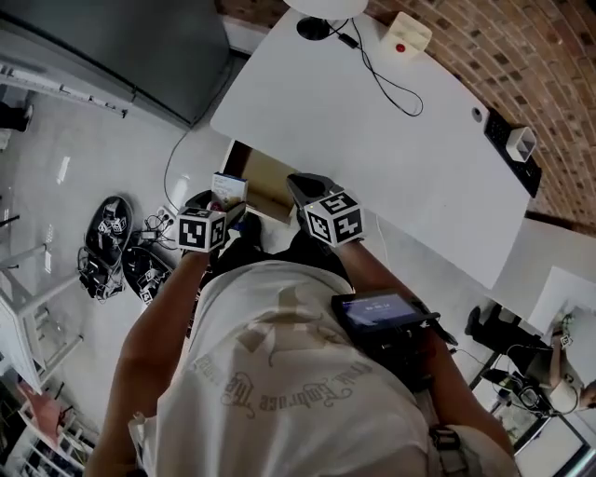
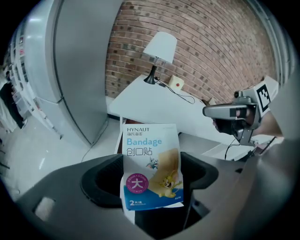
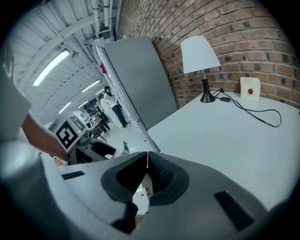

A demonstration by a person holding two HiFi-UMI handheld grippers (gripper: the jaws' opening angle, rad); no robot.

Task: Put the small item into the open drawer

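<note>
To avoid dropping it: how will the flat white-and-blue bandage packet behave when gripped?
The flat white-and-blue bandage packet looks thin, so probably light. It stands upright in the left tool without drooping, so likely fairly stiff. Its smooth face may slip.

Head view: the lamp [image 1: 321,9] was cut off by the top edge, leaving only part of its shade and its base. The open drawer [image 1: 265,182] was largely hidden behind both grippers and the person's torso [image 1: 279,373], so its contents could not be told. The print on the bandage packet [image 1: 228,191] was too small to read. Left gripper view: the packet covered the gap between the jaws of the left gripper [image 2: 152,180] and nearly all of the drawer behind it. Right gripper view: what lay below the right gripper [image 3: 146,157] showed only as a sliver through the jaw hollow. The distant people [image 3: 111,105] were too small to make out.
</note>
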